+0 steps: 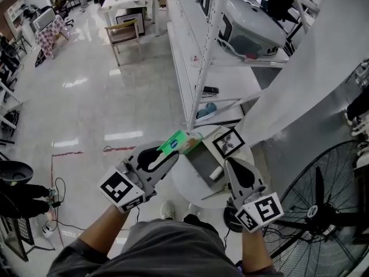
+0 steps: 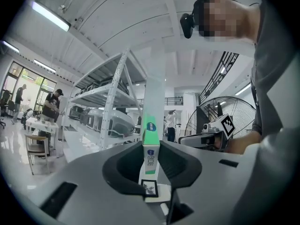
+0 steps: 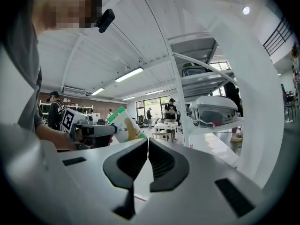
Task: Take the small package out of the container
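Note:
My left gripper (image 1: 174, 153) is shut on a small green and white package (image 1: 181, 142), held in the air just left of the grey open container (image 1: 203, 161). In the left gripper view the package (image 2: 151, 142) stands upright and is pinched between the two dark pads, with my left gripper (image 2: 151, 172) closed on its lower part. My right gripper (image 1: 228, 165) hangs at the container's right side. Its jaws touch with nothing between them in the right gripper view (image 3: 148, 150). A small white object (image 1: 216, 173) lies inside the container. The right gripper view also shows the package (image 3: 123, 125).
The container sits on a small round white table (image 1: 183, 184), beside a black and white marker card (image 1: 229, 143). A white shelving rack (image 1: 210, 56) stands behind it. A large black fan (image 1: 326, 212) is at the right. A chair (image 1: 124, 36) stands far off.

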